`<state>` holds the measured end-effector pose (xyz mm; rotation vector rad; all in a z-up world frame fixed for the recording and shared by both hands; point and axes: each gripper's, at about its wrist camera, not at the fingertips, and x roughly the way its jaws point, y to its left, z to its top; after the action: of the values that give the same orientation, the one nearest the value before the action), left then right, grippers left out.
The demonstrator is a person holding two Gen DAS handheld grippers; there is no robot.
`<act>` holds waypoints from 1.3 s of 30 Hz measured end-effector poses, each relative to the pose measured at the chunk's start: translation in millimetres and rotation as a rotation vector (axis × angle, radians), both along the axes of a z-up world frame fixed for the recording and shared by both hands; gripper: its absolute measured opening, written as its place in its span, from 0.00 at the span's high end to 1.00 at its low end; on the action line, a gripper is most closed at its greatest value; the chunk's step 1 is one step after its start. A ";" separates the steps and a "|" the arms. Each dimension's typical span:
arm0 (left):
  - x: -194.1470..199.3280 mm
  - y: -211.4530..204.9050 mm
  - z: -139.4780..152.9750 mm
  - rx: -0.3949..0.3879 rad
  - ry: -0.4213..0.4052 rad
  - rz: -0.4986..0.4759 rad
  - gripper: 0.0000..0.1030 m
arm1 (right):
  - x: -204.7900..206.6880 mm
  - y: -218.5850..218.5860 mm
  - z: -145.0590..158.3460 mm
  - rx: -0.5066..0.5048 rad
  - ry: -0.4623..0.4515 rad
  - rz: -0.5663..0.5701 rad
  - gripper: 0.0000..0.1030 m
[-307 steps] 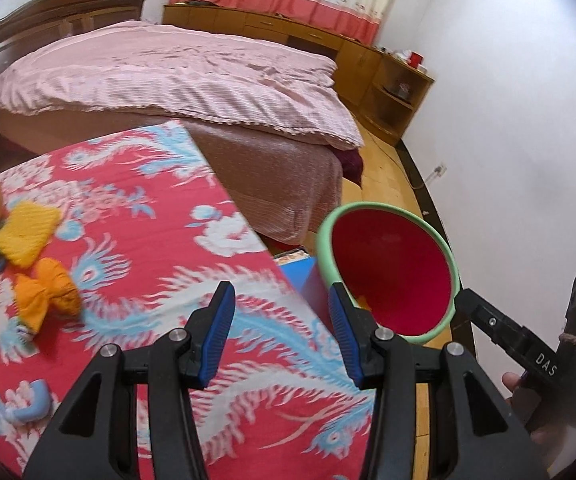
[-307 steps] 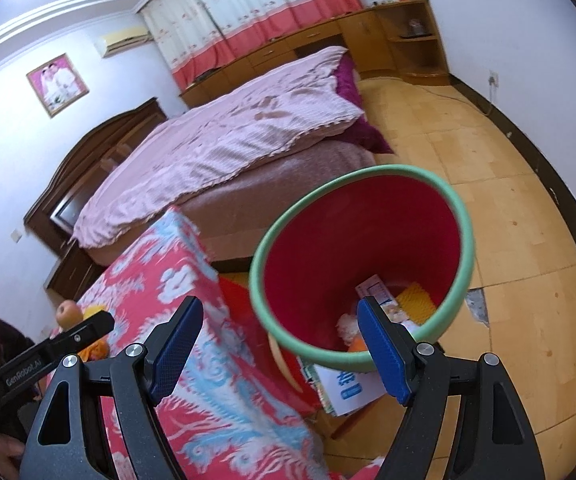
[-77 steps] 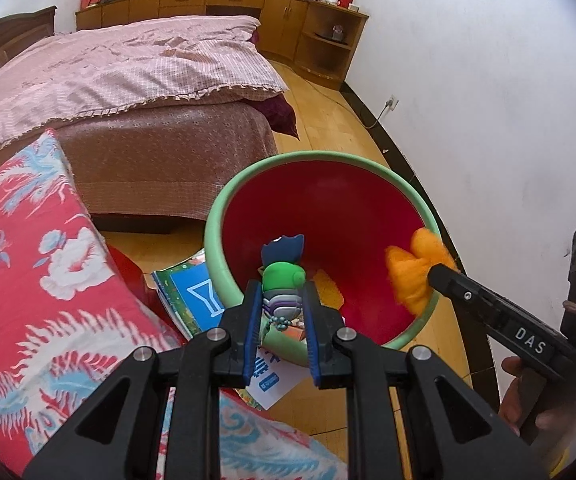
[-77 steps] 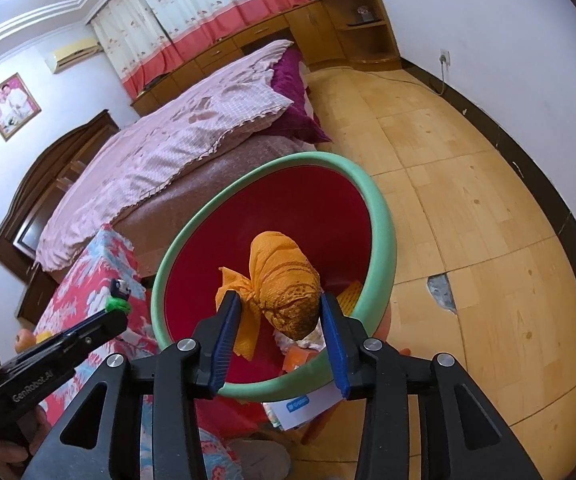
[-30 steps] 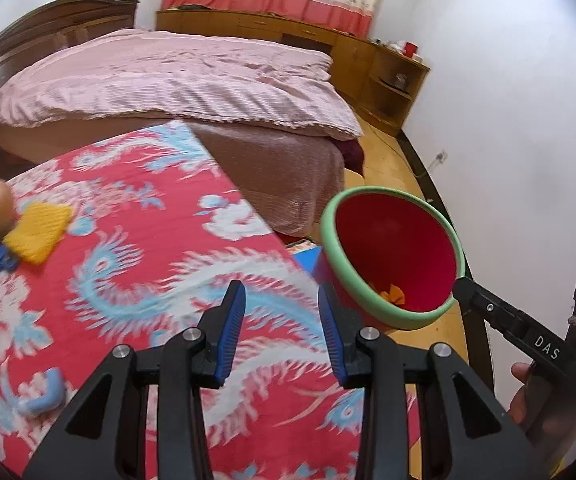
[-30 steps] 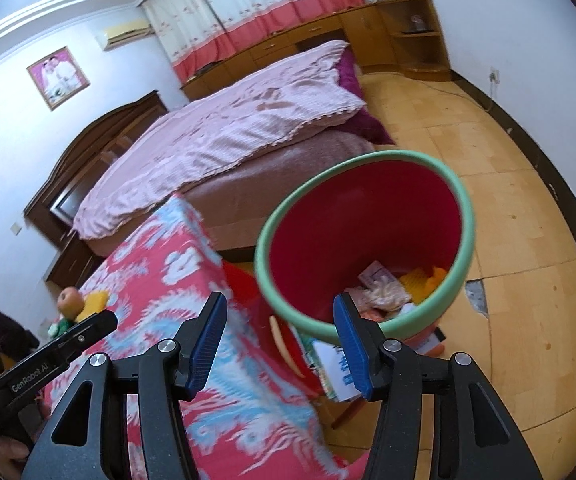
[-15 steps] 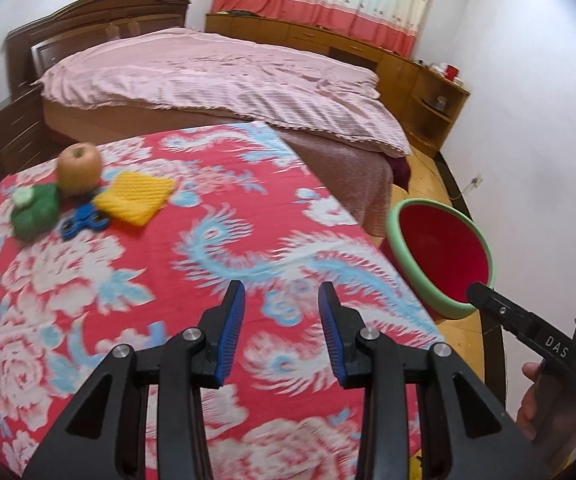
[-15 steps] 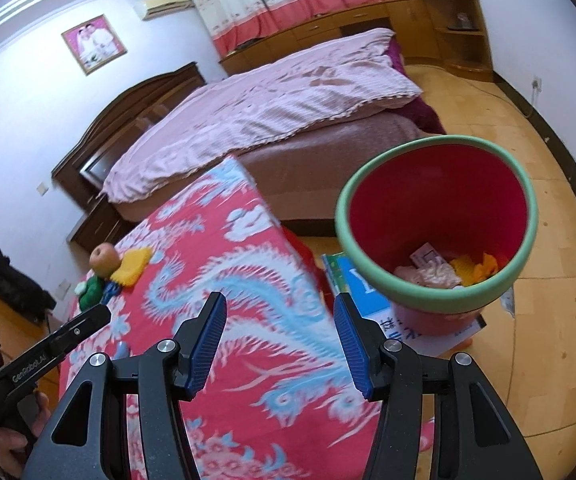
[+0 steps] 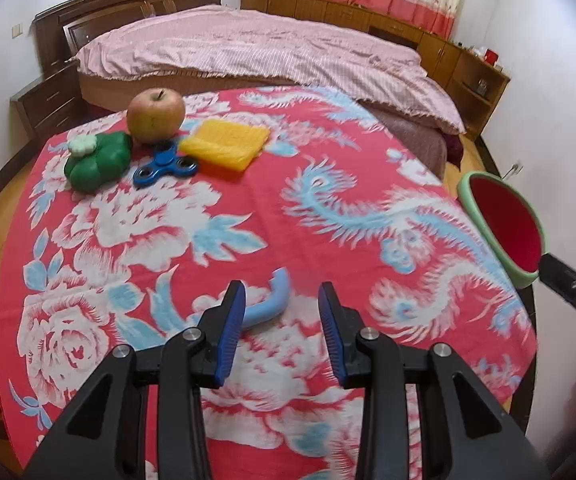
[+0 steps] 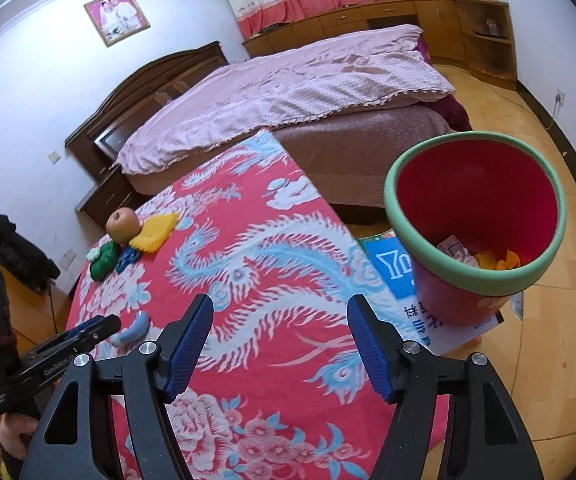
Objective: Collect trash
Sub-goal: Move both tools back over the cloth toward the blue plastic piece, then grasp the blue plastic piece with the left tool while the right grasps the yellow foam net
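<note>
A curved light-blue piece lies on the red floral tablecloth, just ahead of my open, empty left gripper; it also shows in the right wrist view. My right gripper is open and empty over the table's right part. The red bin with a green rim stands on the floor right of the table, with paper and orange scraps inside. At the table's far left lie an apple, a yellow sponge, a blue fidget spinner and a green toy.
A bed with a pink cover stands beyond the table. A blue-and-white box lies on the floor beside the bin. Wooden cabinets line the far wall.
My left gripper swung left from the bin to over the table, near the light-blue piece. My right gripper pulled back from the bin and opened wider. Both earlier dropped their items in the bin.
</note>
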<state>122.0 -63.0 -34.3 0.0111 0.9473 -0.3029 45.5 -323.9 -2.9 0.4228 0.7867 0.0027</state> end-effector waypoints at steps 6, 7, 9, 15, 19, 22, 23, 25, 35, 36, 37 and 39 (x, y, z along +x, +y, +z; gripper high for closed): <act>7.3 2.3 -15.3 0.047 0.030 -0.033 0.63 | 5.1 9.0 -5.1 0.004 0.026 0.018 0.31; 9.0 2.3 -18.9 0.055 0.040 -0.040 0.63 | 6.5 10.6 -6.5 0.005 0.033 0.021 0.31; 9.9 1.4 -20.7 0.075 0.032 -0.049 0.63 | 7.9 12.6 -8.4 0.007 0.040 0.024 0.31; 16.0 1.2 -32.6 0.095 0.066 -0.059 0.63 | 12.0 16.0 -11.7 0.007 0.054 0.033 0.31; 15.7 1.6 -34.0 0.086 0.056 -0.066 0.64 | 15.2 18.8 -14.4 0.004 0.063 0.041 0.31; 14.4 2.7 -34.6 0.073 0.050 -0.073 0.83 | 19.5 22.9 -14.4 -0.003 0.064 0.054 0.31; 13.9 5.0 -34.3 0.063 0.047 -0.065 0.84 | 20.7 25.0 -14.3 -0.009 0.064 0.059 0.31; 14.5 9.5 -33.0 0.038 0.046 -0.051 0.86 | 23.5 28.6 -13.6 -0.015 0.062 0.069 0.31; 30.3 43.2 -10.4 -0.064 0.004 0.058 0.86 | 50.8 59.6 -4.8 -0.049 0.050 0.159 0.31; 33.9 48.3 -8.5 -0.077 0.001 0.073 0.86 | 54.3 63.0 -4.0 -0.053 0.049 0.167 0.31; 37.2 52.8 -7.2 -0.088 0.000 0.087 0.86 | 59.0 67.5 -2.9 -0.057 0.048 0.177 0.31; 43.1 62.3 -4.9 -0.111 -0.006 0.119 0.86 | 66.6 74.5 -1.3 -0.064 0.045 0.193 0.31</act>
<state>165.1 -0.8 -39.2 -0.1450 0.9202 -0.2448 112.1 -249.4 -4.3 0.2863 0.8674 0.1483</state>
